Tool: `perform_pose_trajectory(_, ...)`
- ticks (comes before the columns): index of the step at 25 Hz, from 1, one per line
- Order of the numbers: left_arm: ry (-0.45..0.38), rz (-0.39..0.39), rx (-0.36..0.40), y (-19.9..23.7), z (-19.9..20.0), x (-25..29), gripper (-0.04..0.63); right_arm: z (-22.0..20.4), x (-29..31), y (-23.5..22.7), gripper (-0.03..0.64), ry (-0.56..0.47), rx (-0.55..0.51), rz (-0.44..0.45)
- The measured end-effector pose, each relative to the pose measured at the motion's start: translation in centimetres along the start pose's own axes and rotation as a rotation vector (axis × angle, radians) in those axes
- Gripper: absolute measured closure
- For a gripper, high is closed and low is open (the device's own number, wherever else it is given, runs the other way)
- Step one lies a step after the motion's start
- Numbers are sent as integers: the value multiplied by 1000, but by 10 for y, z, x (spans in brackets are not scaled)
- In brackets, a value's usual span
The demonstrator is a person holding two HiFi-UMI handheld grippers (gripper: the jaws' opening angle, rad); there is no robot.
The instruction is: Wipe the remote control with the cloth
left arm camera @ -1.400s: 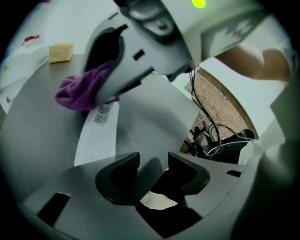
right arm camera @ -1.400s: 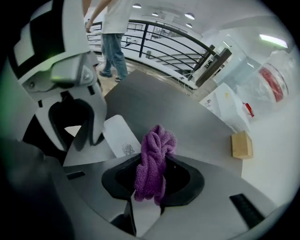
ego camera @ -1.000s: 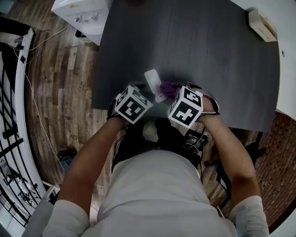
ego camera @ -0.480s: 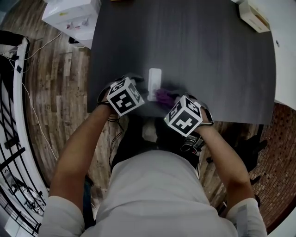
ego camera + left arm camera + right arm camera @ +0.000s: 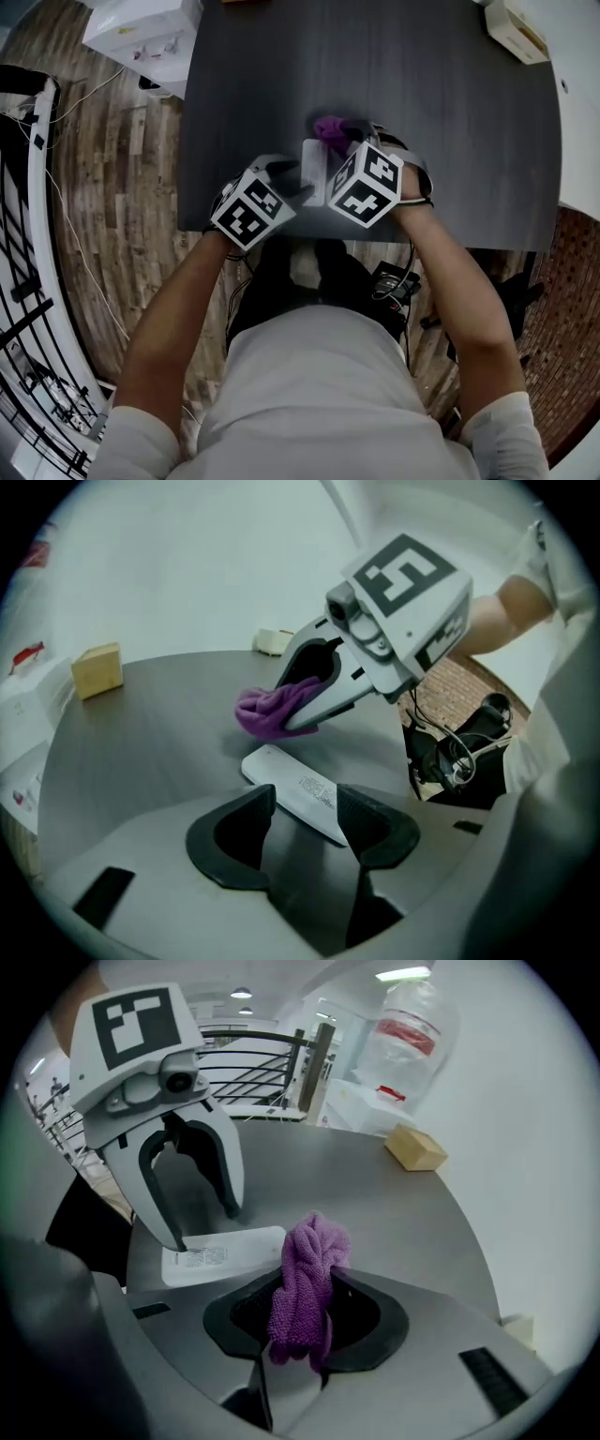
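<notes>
A white remote control (image 5: 314,169) lies lengthwise on the dark table (image 5: 450,122), near its front edge. My left gripper (image 5: 292,178) straddles the remote's near end, its pads pressed on both long sides; the left gripper view has the remote (image 5: 291,789) running out between them. The right gripper (image 5: 344,133) is shut on a bunched purple cloth (image 5: 328,128), which hangs over the remote's far end. In the right gripper view the cloth (image 5: 309,1279) fills the jaws, with the remote (image 5: 225,1251) and the left gripper (image 5: 202,1227) just beyond.
A small cardboard box (image 5: 97,669) and a white box (image 5: 525,28) sit at the table's far side. White equipment (image 5: 141,28) and cables lie on the wooden floor to the left, beside a black railing (image 5: 28,187). The table's front edge runs just under both grippers.
The right gripper has carried the cloth forward from the near edge to the remote's far end. The left gripper has shifted right onto the remote's near end.
</notes>
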State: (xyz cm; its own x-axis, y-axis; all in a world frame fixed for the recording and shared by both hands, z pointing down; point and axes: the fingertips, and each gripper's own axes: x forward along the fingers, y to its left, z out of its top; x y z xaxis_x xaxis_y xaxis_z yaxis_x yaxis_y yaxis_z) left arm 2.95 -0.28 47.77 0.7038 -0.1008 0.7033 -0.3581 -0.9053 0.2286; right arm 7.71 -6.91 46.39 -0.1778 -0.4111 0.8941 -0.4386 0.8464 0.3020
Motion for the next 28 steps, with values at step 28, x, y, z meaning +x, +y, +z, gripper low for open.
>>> perform_pose_trajectory(28, -37, -72, -113, 1, -9, 14, 334, -45, -40, 126, 495, 100, -432, 27)
